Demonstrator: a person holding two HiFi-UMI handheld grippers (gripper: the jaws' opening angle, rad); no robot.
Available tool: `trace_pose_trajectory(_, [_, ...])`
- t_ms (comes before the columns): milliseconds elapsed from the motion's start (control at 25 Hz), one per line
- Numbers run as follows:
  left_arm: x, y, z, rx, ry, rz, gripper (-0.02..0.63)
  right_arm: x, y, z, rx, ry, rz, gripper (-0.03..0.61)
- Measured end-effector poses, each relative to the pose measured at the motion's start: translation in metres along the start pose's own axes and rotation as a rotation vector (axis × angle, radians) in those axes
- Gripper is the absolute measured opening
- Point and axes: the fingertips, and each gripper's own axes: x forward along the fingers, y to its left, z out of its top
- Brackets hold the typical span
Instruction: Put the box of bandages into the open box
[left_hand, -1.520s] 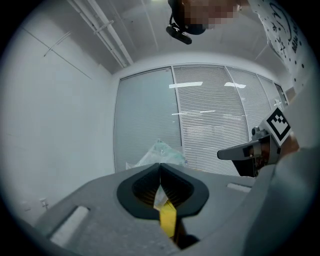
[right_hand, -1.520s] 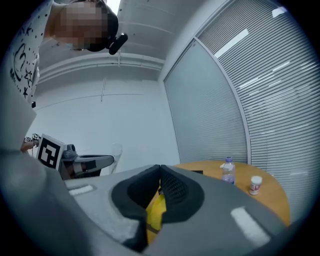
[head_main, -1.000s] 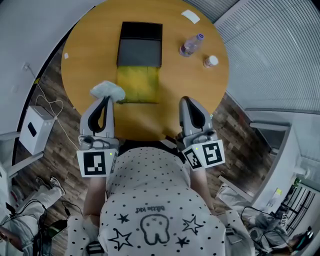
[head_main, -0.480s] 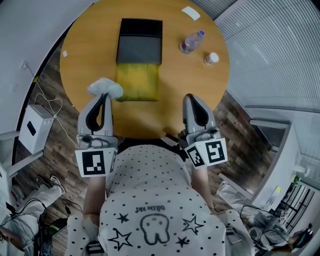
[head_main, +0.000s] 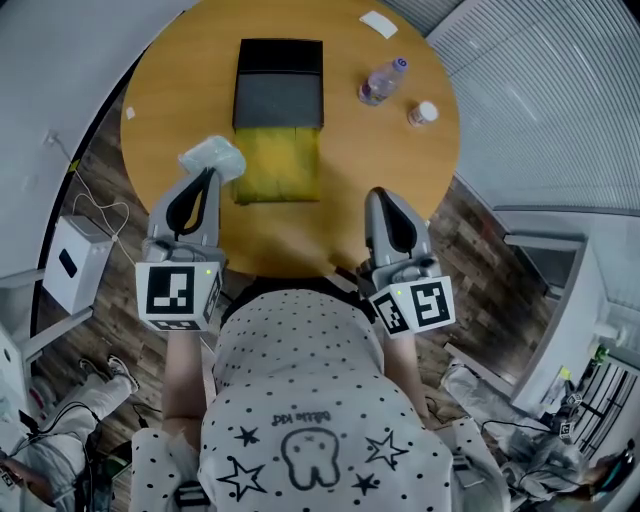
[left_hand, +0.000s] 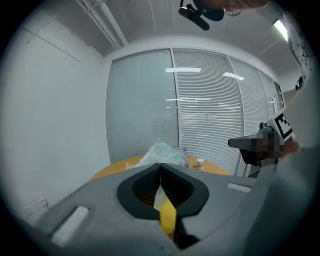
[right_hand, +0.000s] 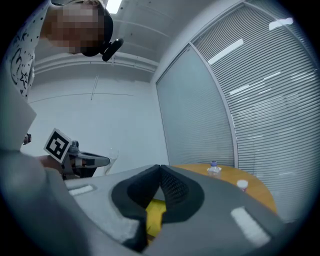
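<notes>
**Bandage pack pinched in the left claw, short of the open box**

The left claw (head_main: 208, 172) is closed tight on the box of bandages (head_main: 212, 157), which looks like a pale, crinkly wrapped pack. Only a thin edge is pinched, so the jaws meet almost fully and most of the pack sticks out beyond the tips. The left gripper view shows the same thing, with the jaws together and the pack rising just past them. A grip on the edge keeps the bulk of the pack clear of the claw, which should let it drop free once the jaws part.

The pack is off the tabletop (head_main: 380, 160), above its near-left part. It sits just beside the left corner of the yellow flap (head_main: 278, 165) that lies in front of the open box (head_main: 280, 58). The dark box stands farther across the tabletop with its mouth facing up, so the pack has yet to pass over the flap. I judge the carry to be about midway.

The right claw (head_main: 378, 195) hovers over the near edge of the tabletop with its jaws together and nothing between them. It appears to be parked there to stay out of the way.

A small bottle (head_main: 383, 80), a white-capped jar (head_main: 422, 112) and a white card (head_main: 378, 24) stand well to the right of the box, clear of the path.
</notes>
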Motion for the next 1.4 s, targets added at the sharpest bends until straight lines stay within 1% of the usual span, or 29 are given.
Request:
trace_pose_trajectory(80, [0.010, -0.002, -0.007, -0.011, 0.056, -0.033, 0.011, -0.001, 0.001, 0.000, 0.001, -0.002, -0.004, 0.005])
trace_pose_trajectory(160, [0.018, -0.004, -0.013, -0.016, 0.087, -0.054, 0.011, -0.004, 0.002, 0.000, 0.002, -0.005, -0.009, 0.005])
trace_pose_trajectory(400, [0.043, -0.012, -0.035, -0.019, 0.142, -0.098, 0.011, -0.009, 0.002, -0.001, 0.002, -0.012, -0.030, 0.005])
trace_pose_trajectory(640, [0.067, -0.032, -0.058, -0.016, 0.199, -0.158, 0.011, -0.015, -0.005, -0.002, 0.004, -0.006, -0.060, 0.005])
trace_pose_trajectory(920, [0.093, -0.048, -0.083, -0.047, 0.253, -0.219, 0.011, -0.020, -0.010, -0.006, 0.005, -0.001, -0.088, 0.005])
trace_pose_trajectory(1080, [0.106, -0.056, -0.093, -0.039, 0.291, -0.239, 0.011, -0.022, -0.015, -0.008, 0.009, 0.002, -0.101, 0.005])
trace_pose_trajectory(1400, [0.129, -0.059, -0.129, 0.012, 0.418, -0.255, 0.011, -0.015, -0.022, -0.011, 0.017, 0.010, -0.116, 0.005])
